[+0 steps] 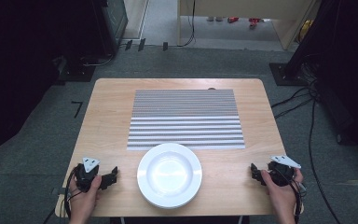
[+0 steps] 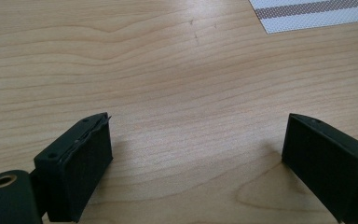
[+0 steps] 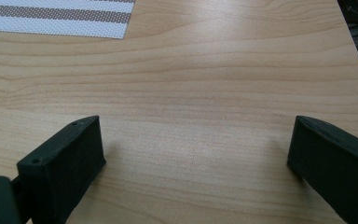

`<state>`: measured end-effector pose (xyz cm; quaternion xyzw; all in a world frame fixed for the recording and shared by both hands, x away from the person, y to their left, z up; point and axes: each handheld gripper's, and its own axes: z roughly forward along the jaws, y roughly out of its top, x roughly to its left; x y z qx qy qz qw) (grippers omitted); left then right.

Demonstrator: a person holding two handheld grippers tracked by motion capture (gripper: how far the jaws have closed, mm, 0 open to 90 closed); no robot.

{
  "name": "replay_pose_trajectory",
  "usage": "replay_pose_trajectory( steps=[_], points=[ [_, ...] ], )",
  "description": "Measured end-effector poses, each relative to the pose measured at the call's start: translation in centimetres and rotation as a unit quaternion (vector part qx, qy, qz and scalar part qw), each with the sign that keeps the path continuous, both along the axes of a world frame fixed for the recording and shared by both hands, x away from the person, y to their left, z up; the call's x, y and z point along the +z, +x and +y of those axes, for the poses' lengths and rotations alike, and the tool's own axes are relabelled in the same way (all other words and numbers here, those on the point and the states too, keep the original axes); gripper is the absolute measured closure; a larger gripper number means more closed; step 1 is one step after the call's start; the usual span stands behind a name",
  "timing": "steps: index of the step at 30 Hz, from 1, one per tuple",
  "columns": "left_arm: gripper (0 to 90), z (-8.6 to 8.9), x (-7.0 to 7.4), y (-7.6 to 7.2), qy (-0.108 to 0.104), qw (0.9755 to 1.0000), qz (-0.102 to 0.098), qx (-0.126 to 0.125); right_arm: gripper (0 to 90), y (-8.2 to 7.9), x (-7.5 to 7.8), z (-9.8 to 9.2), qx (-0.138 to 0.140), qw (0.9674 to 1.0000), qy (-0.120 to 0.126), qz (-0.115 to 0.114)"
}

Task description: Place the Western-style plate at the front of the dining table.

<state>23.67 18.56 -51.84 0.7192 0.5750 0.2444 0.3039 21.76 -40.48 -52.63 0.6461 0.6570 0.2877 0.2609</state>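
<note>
White plate (image 1: 169,174) sits at the surface's (image 1: 112,112) near edge, dead center between left gripper (image 1: 113,175) and right gripper (image 1: 254,173). Both jaws wide, empty, pointing inward at it; neither's clearly closer.

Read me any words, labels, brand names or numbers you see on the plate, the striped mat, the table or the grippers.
None: the white plate, the striped mat, the wooden table and both grippers' black jaws bear no readable text.
</note>
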Motion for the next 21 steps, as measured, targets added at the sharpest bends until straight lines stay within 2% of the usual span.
replay_pose_trajectory(
  steps=[3,5,6,7,8,15,18,21],
  points=[
    [8.4,0.1,0.1,0.1,0.001,1.0,0.006,-0.007,2.9,0.0,0.0,0.0,-0.001,1.0,0.002,-0.001],
    [8.4,0.1,0.2,0.2,-0.003,0.9999,0.009,-0.005,3.0,0.0,0.1,-0.2,0.0,0.9999,0.016,-0.003],
    [8.4,0.2,0.3,0.3,-0.021,0.9997,0.01,-0.005,3.0,-0.1,0.2,-0.3,0.0,0.9997,0.025,-0.004],
    [8.4,0.2,0.3,0.3,-0.021,0.9997,0.01,-0.005,3.0,-0.1,0.2,-0.3,0.0,0.9997,0.025,-0.004],
    [8.4,0.1,0.5,0.3,-0.035,0.9994,0.007,-0.005,3.7,-0.2,0.4,-0.2,0.0,0.9995,0.03,-0.01],
    [8.4,-0.5,1.2,-0.1,-0.041,0.9989,-0.012,-0.016,5.5,-0.3,1.2,0.5,0.007,0.999,0.022,-0.038],
    [8.4,-0.8,1.7,-0.5,-0.052,0.9982,-0.022,-0.023,6.7,-0.3,1.8,1.0,0.007,0.9977,0.039,-0.055],
    [8.4,-0.8,2.0,-0.7,-0.06,0.9975,-0.026,-0.025,6.7,-0.4,2.0,1.4,0.014,0.9969,0.046,-0.062]
  ],
)
